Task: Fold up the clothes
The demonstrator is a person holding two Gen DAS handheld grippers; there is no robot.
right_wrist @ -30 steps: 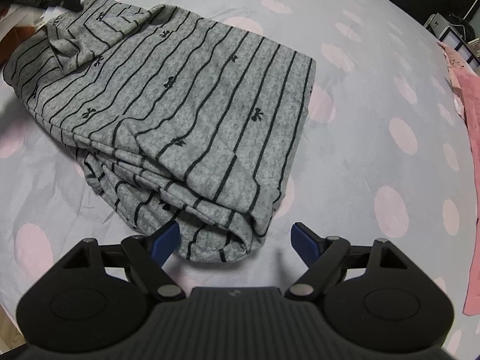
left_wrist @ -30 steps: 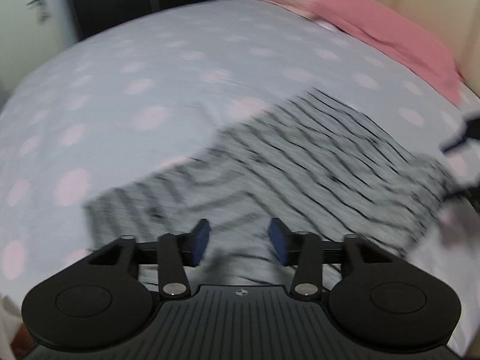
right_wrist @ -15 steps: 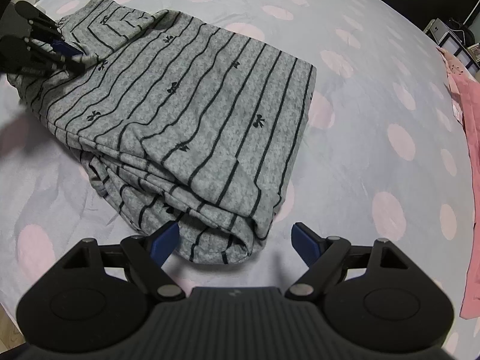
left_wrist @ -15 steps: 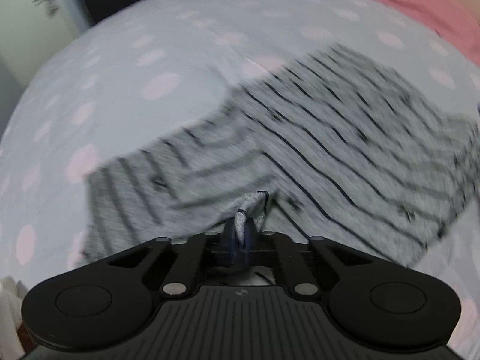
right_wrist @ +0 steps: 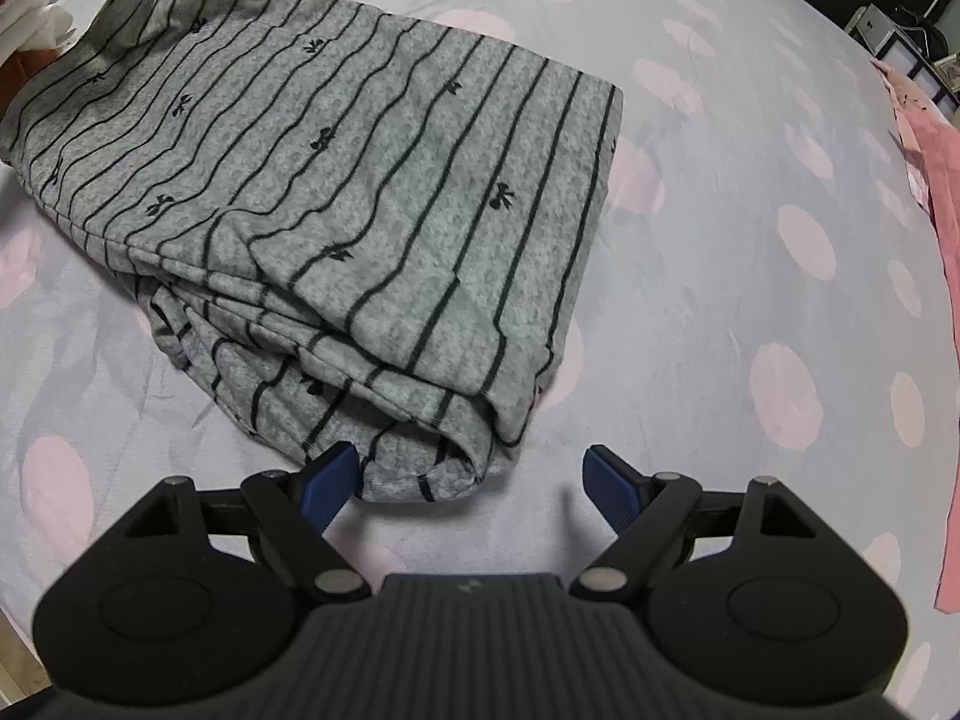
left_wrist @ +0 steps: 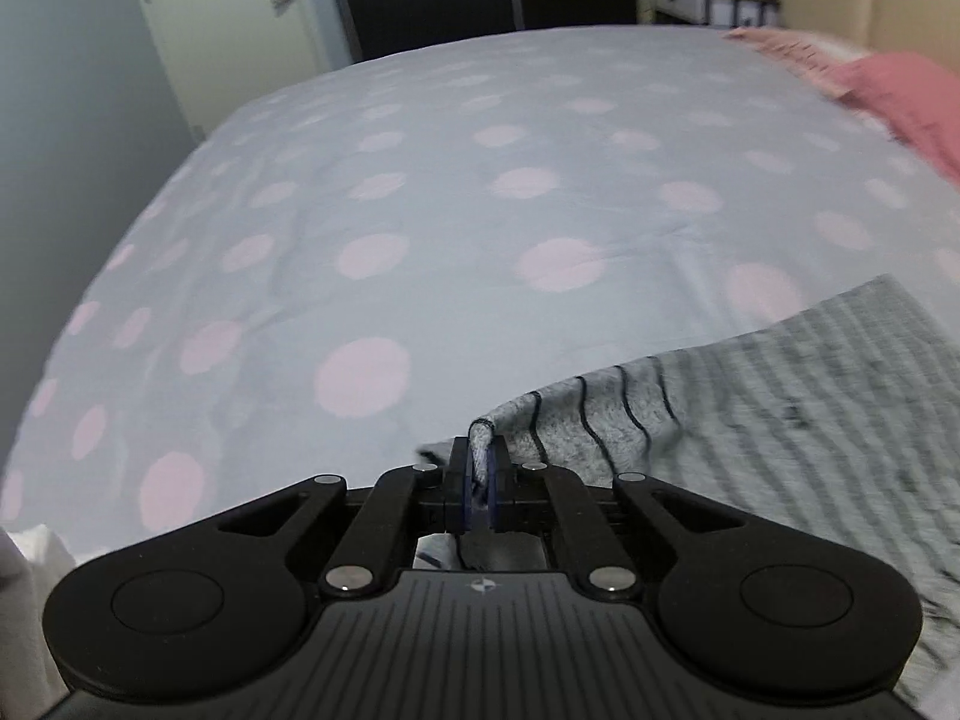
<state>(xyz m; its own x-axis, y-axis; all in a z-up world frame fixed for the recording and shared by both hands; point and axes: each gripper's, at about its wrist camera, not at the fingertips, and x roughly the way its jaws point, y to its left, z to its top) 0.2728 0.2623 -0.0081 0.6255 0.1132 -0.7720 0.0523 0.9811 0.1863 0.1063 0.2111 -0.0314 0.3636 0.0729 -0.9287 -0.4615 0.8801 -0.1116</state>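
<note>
1. The grey knit garment with thin black stripes and small black bows lies on the pale grey bed cover with pink dots, filling the upper left and centre of the right wrist view. In the left wrist view it shows at the lower right.

2. It is doubled over into several layers; the stacked, rumpled edges bulge toward the bottom centre of the right wrist view, so the fold looks loose rather than crisp.

3. The left gripper is pinched tight on a hemmed corner of the garment, low in the centre of its frame, and cloth sags away from that point to the right.

4. The right gripper stands wide apart with nothing between its blue pads, the nearest bunched corner lying just ahead of its left pad.

5. Handling, as I judge it: light, soft and limp. It drapes from any held point, will not keep a shape, and the layers may slide over one another.

6. Best holds are hems and corners, where the fabric is thicker; a second hold on the near bunched corner would keep an edge taut.

7. A pink cloth lies at the right edge, well apart.
</note>
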